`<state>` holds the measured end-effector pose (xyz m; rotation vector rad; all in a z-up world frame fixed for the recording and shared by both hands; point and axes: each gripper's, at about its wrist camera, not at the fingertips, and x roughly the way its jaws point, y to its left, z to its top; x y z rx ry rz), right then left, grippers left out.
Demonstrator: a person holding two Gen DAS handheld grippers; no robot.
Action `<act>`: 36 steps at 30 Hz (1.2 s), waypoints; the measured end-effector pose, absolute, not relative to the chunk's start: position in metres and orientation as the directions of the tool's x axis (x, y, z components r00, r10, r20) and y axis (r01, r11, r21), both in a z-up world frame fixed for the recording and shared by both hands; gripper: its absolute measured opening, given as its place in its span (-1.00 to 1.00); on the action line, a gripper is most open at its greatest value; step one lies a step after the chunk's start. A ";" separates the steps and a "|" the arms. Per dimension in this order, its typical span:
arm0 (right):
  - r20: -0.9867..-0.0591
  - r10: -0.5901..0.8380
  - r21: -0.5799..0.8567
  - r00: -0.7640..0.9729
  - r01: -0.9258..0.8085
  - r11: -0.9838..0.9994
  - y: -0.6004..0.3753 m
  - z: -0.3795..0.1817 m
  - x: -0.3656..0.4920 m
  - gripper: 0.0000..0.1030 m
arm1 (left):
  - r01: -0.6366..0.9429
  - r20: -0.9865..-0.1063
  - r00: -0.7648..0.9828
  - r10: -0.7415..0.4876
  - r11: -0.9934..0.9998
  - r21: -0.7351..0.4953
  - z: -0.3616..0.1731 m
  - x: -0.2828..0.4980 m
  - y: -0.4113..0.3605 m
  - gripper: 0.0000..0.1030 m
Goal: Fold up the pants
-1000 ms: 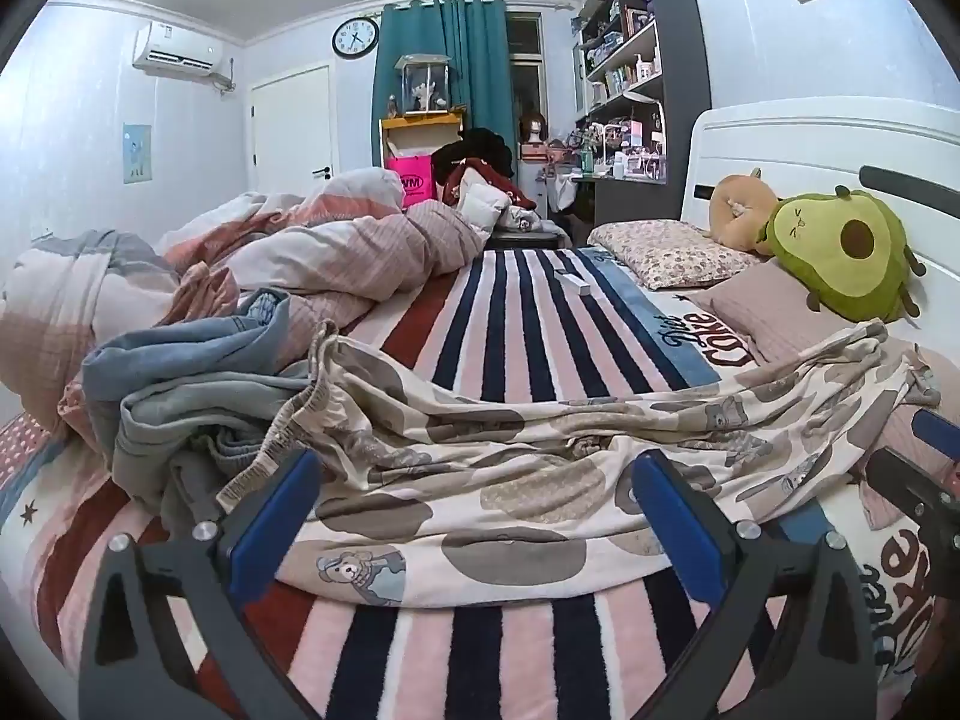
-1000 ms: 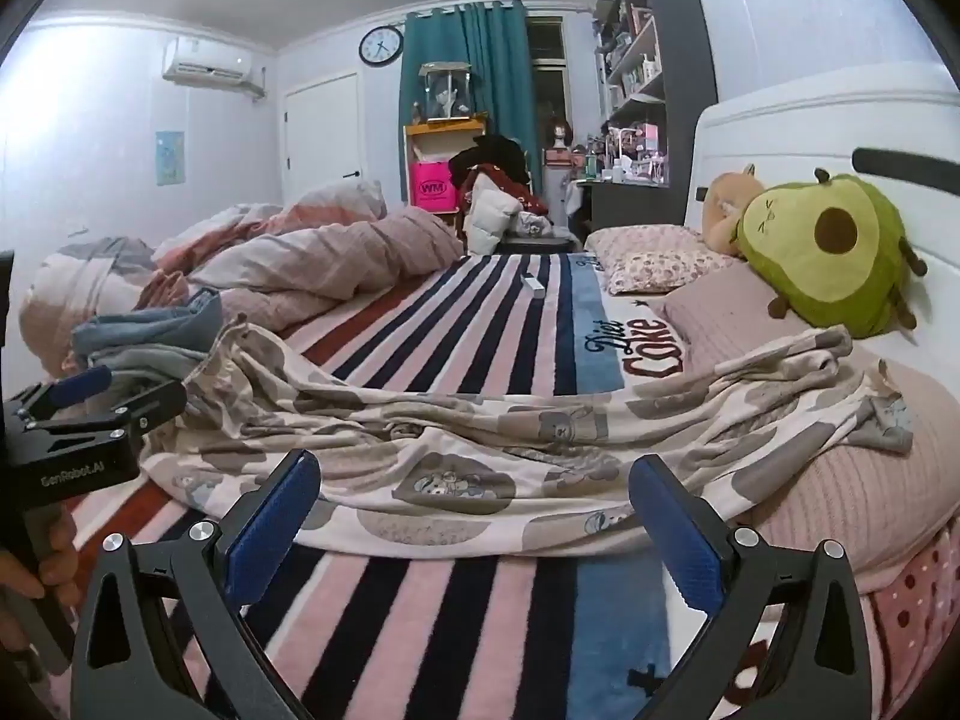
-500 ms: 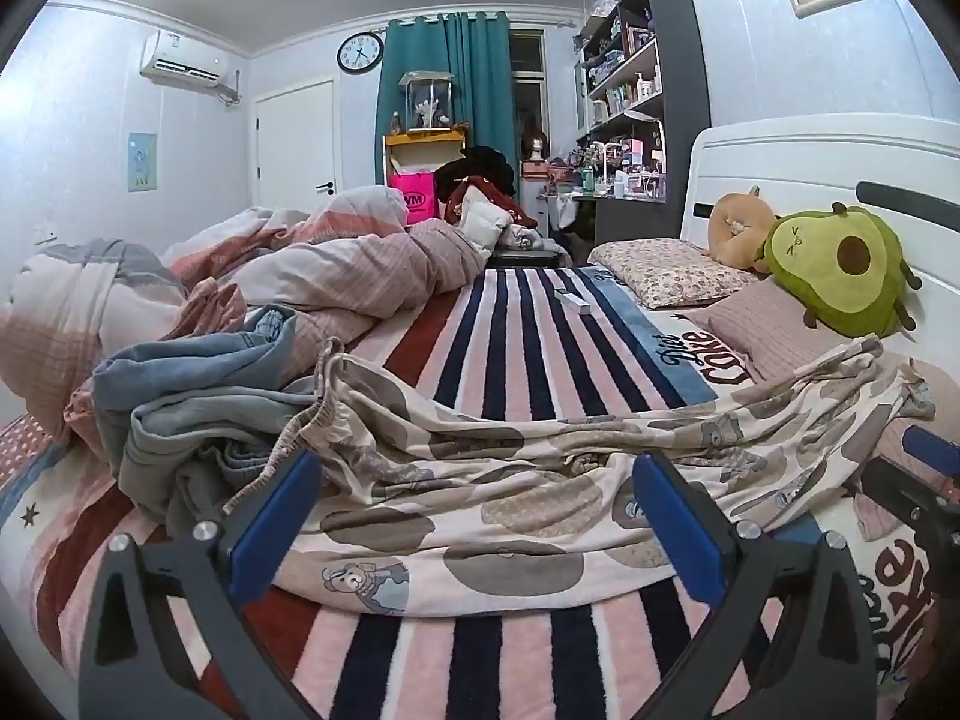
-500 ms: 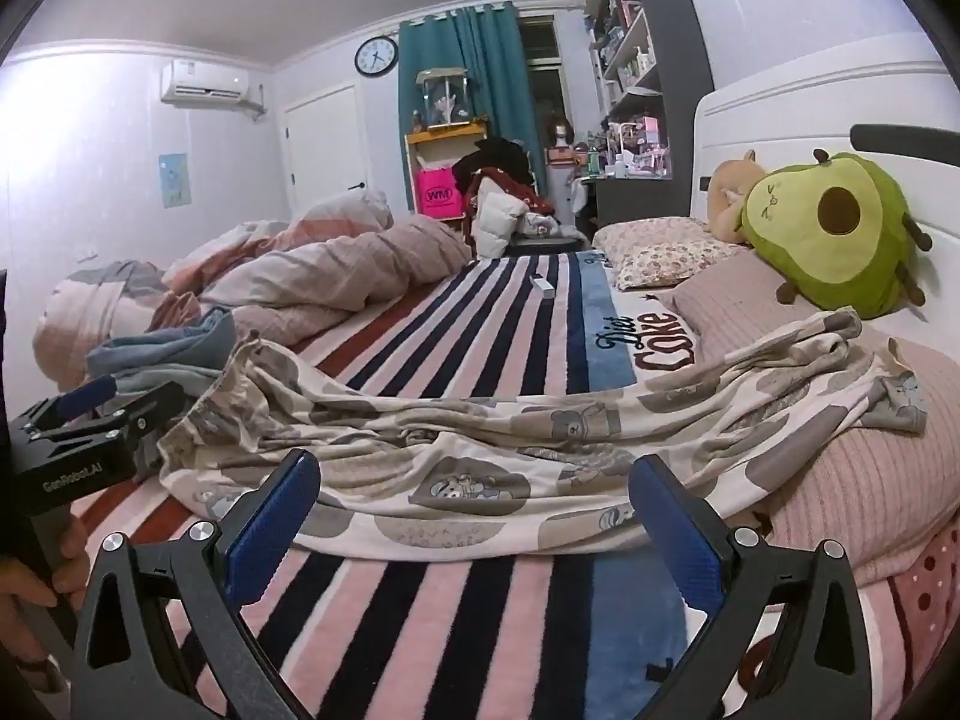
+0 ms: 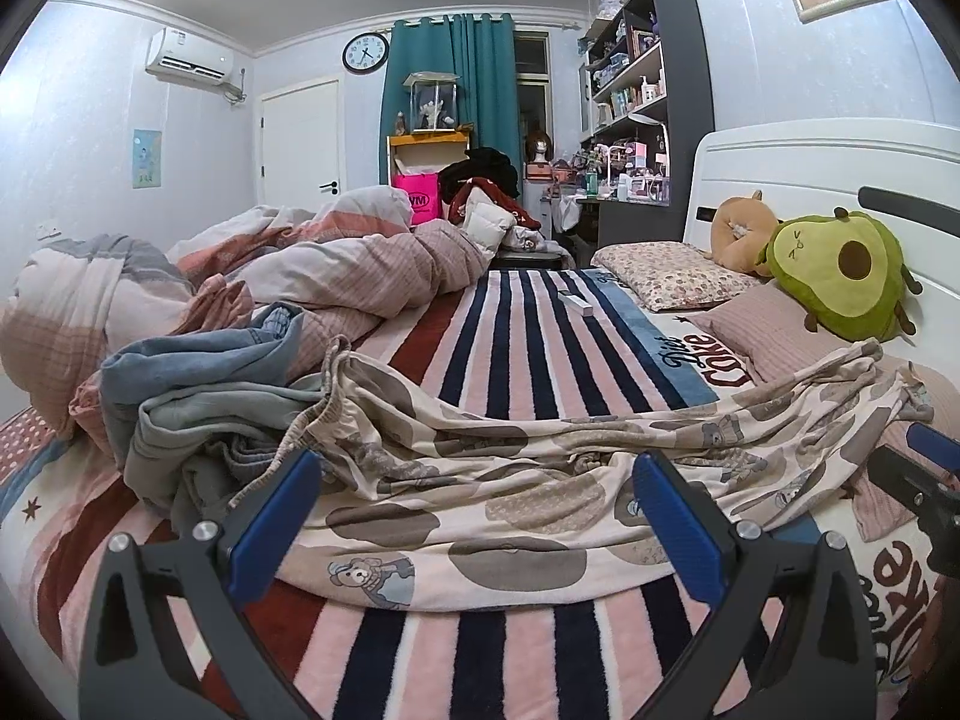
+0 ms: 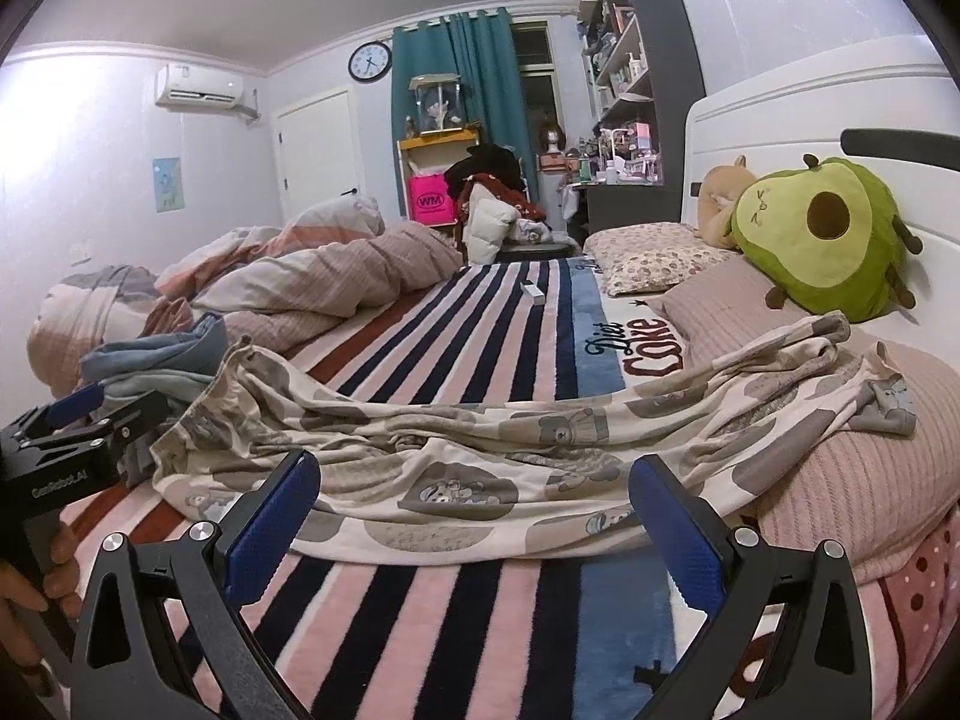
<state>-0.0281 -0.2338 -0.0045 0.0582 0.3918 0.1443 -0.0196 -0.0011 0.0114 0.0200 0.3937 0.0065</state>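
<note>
Bear-print pants spread across the striped blanket, both grippers released.

The pants (image 5: pixel 480 480) lie rumpled and unfolded across the blanket (image 5: pixel 540 336), their waistband end against a heap of blue clothes (image 5: pixel 198 384) and their leg ends draped over a pink pillow (image 6: pixel 840 480) below the avocado plush (image 6: pixel 822 234). The left gripper (image 5: pixel 477 516) and the right gripper (image 6: pixel 474 510) each hang just short of the pants' near edge, jaws spread wide, holding nothing. A hand (image 6: pixel 30 594) grips the left tool's handle.
</note>
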 end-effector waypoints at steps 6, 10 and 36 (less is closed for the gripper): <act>-0.363 0.165 0.095 0.917 -0.140 0.986 -0.237 -0.003 -0.030 0.99 | -0.005 -0.380 0.925 0.013 1.000 0.022 0.012 -0.020 0.001 0.99; -0.361 0.169 0.099 0.917 -0.143 0.985 -0.237 -0.003 -0.030 0.99 | -0.003 -0.381 0.924 0.011 1.000 0.020 0.012 -0.021 0.002 0.99; -0.361 0.166 0.080 0.918 -0.147 0.986 -0.236 -0.002 -0.030 0.99 | -0.011 -0.377 0.926 0.016 1.000 0.015 0.014 -0.021 0.005 0.99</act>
